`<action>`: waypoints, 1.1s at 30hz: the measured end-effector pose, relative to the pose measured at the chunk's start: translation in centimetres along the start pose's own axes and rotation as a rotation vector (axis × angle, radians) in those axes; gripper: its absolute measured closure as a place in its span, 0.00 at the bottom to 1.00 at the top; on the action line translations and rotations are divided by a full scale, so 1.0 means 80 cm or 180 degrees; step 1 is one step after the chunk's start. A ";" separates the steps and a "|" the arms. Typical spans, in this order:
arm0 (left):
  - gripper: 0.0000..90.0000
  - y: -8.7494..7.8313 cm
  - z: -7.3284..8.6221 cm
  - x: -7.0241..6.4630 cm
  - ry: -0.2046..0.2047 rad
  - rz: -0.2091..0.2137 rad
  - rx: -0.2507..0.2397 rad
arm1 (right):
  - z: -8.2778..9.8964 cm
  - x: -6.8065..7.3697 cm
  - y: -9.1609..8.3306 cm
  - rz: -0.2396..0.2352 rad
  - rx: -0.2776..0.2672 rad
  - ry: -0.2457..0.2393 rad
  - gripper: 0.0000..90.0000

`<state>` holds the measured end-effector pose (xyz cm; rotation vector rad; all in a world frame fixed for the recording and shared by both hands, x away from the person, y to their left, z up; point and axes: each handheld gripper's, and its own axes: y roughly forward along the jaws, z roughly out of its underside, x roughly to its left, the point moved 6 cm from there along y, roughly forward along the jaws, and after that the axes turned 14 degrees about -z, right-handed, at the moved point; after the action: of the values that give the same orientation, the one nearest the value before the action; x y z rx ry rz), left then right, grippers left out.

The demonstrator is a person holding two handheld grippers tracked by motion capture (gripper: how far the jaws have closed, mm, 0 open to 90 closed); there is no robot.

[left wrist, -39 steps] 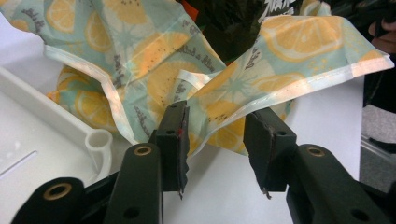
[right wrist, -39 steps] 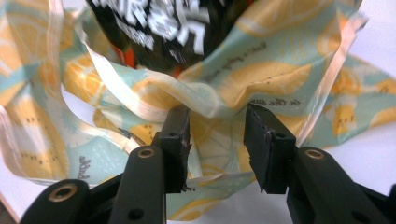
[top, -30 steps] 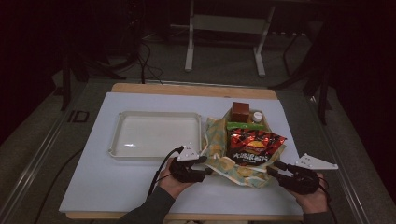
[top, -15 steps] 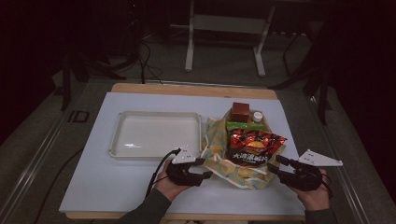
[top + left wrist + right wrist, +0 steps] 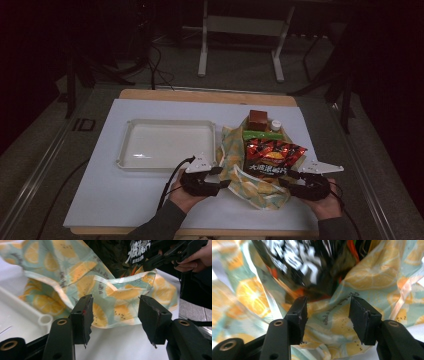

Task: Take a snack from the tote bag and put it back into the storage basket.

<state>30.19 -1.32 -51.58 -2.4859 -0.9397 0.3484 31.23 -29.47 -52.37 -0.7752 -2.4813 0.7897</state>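
A cloth bag (image 5: 260,192) printed with orange slices lies open on the white table cover, with a red and black snack packet (image 5: 270,157) on top. My left gripper (image 5: 225,178) points at the bag's left edge. In the left gripper view its jaws (image 5: 115,312) have just been closing and still stand apart, the bag's hem (image 5: 120,295) just beyond the tips, untouched. My right gripper (image 5: 286,178) faces the bag's right side. Its jaws (image 5: 328,315) have just been closing a little and straddle the fabric (image 5: 367,275) under the packet (image 5: 307,265) without pressing it.
An empty white tray (image 5: 165,142) lies left of the bag, its corner (image 5: 45,320) beside my left jaw. A green packet (image 5: 262,135), a brown box (image 5: 258,119) and a white bottle cap (image 5: 275,123) lie at the bag's far end. Bare table cover stretches left.
My right gripper has edged left and slightly down, closer to the bag's right side. The left gripper has stayed where it was.
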 end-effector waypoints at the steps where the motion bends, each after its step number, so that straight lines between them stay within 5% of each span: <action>1: 0.52 0.005 0.000 -0.002 0.0013 -0.0008 0.0012 | 0.001 -0.002 0.002 0.0025 0.0010 -0.0007 0.56; 5: 0.54 0.027 0.003 -0.009 0.0013 0.0006 0.0094 | 0.008 -0.009 0.006 0.0214 0.0138 0.0046 0.67; 11: 0.55 0.047 0.008 -0.016 0.0043 -0.0004 0.0186 | 0.013 -0.013 0.008 0.0218 0.0235 0.0135 0.86; 15: 0.55 0.053 0.012 -0.016 0.0087 -0.0036 0.0253 | 0.004 -0.003 -0.006 0.0166 -0.0008 0.0070 0.78; 22: 0.55 0.057 0.017 -0.016 0.0155 -0.0061 0.0330 | -0.011 0.010 -0.033 0.0117 -0.0194 -0.0049 0.59; 33: 0.55 0.058 0.021 -0.016 0.0190 -0.0070 0.0371 | -0.036 0.015 -0.042 -0.0061 -0.0481 -0.0026 0.56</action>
<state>31.19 -4.69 -55.25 -2.3653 -0.8959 0.3110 30.55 -29.91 -47.82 -0.8000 -2.5745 0.6051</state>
